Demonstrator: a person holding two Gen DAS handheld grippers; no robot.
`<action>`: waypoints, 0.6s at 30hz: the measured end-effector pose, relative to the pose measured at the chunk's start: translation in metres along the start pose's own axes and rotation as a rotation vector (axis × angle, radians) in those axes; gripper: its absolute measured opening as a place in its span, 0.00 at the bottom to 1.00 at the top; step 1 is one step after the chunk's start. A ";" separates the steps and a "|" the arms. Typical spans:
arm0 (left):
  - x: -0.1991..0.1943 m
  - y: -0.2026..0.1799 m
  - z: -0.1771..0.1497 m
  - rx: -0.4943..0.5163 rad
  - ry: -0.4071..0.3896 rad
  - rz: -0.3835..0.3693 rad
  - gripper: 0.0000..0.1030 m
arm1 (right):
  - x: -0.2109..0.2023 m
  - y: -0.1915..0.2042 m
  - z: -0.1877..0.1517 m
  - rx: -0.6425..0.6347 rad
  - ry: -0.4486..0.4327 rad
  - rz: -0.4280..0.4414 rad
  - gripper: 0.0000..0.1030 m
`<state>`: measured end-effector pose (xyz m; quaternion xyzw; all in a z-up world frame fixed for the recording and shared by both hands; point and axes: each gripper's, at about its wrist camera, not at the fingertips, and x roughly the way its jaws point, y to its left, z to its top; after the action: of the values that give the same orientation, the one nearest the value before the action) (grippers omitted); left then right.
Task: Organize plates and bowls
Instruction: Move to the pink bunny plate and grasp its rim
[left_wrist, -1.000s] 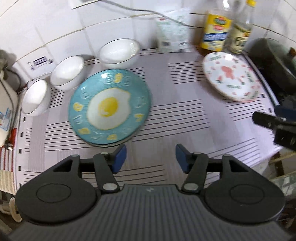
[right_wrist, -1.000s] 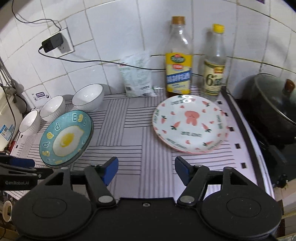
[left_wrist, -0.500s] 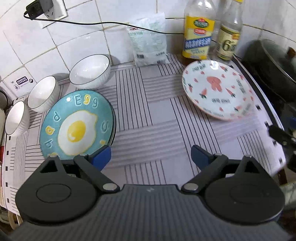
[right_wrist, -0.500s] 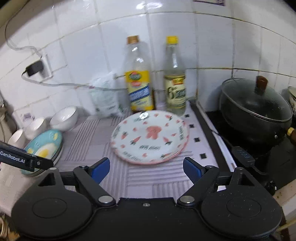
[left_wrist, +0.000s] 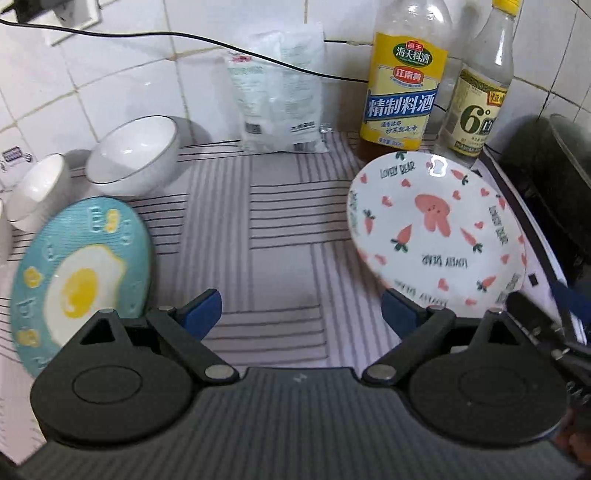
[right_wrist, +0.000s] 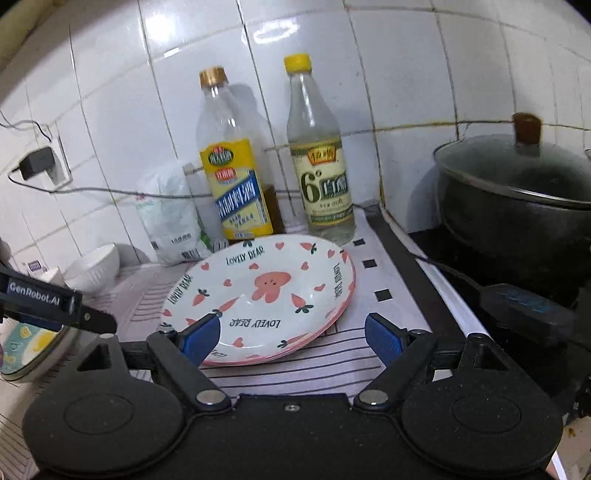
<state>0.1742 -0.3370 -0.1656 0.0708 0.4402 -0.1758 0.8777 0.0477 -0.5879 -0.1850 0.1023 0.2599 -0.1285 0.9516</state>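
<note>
Left gripper (left_wrist: 301, 310): my blue pads stand wide, nothing between them, only striped mat (left_wrist: 284, 229) under the gap. Blue egg plate (left_wrist: 79, 280) lies at lower left of the left wrist view, its near rim just beside my left pad. Pink rabbit plate (left_wrist: 436, 232) sits at centre right, its near edge just behind my right pad; I cannot tell whether they touch.

Right gripper (right_wrist: 291, 338): spread wide too, holding nothing. In the right wrist view the rabbit plate (right_wrist: 266, 291) fills the centre; its near rim lies in the gap, and the left pad overlaps the rim in the picture. Contact not clear.

Containers: large white bowl (left_wrist: 135, 162) at upper left of the left view, tilted, empty. Smaller white bowl (left_wrist: 38, 190) further left, also empty. Both plates bare. Yellow-label bottle (left_wrist: 404, 85) and vinegar bottle (left_wrist: 480, 103) stand upright at the tiled wall behind the rabbit plate, mostly empty. White packet (left_wrist: 277, 92) leans on the wall. Black lidded pot (right_wrist: 517, 195) at right of the right view; contents hidden.
</note>
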 end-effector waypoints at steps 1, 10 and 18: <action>0.005 -0.003 0.001 0.001 -0.004 -0.004 0.91 | 0.006 -0.001 0.001 0.005 0.014 0.000 0.86; 0.043 -0.013 0.010 -0.008 0.006 -0.047 0.90 | 0.042 -0.009 -0.002 0.088 0.066 -0.031 0.86; 0.065 -0.018 0.022 0.007 0.062 -0.140 0.55 | 0.059 -0.007 0.006 0.086 0.071 -0.032 0.80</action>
<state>0.2199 -0.3755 -0.2037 0.0481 0.4707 -0.2361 0.8488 0.0971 -0.6073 -0.2115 0.1433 0.2892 -0.1509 0.9344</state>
